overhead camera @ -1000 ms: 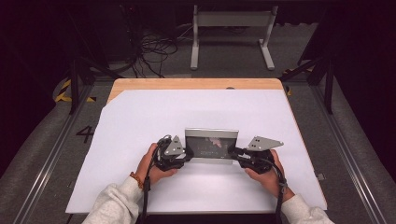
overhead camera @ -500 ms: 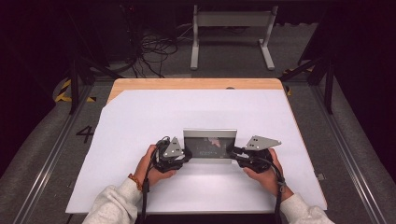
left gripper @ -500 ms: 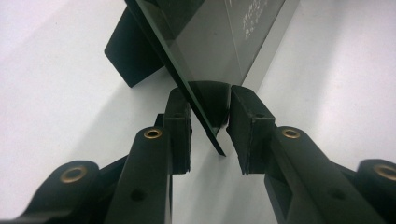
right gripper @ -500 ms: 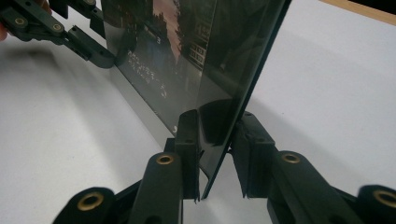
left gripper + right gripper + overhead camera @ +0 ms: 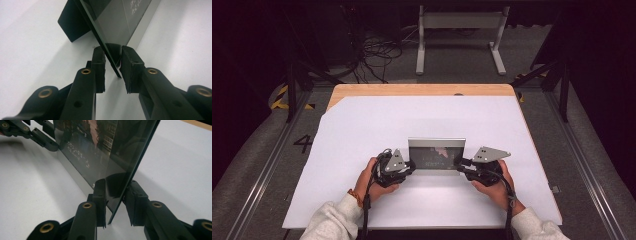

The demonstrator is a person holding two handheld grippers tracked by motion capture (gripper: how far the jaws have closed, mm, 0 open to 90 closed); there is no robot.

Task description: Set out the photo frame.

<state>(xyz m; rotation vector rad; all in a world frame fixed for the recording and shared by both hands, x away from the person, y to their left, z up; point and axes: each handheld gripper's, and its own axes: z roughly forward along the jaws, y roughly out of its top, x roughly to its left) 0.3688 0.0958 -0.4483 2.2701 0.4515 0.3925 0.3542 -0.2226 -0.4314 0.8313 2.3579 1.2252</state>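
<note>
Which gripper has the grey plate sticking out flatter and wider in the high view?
The right gripper, at the glass panel's right end. Its grey plate lies broad and nearly flat; the left gripper's plate stands up as a narrow triangle.

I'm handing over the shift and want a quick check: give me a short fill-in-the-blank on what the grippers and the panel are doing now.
1. The left gripper and the right gripper sit at opposite ends of one dark glossy ____.
2. The panel stands on the ____ table cover.
3. In each gripper view, the panel's edge runs ____ the two jaws.

Missing words: panel; white; between
</note>
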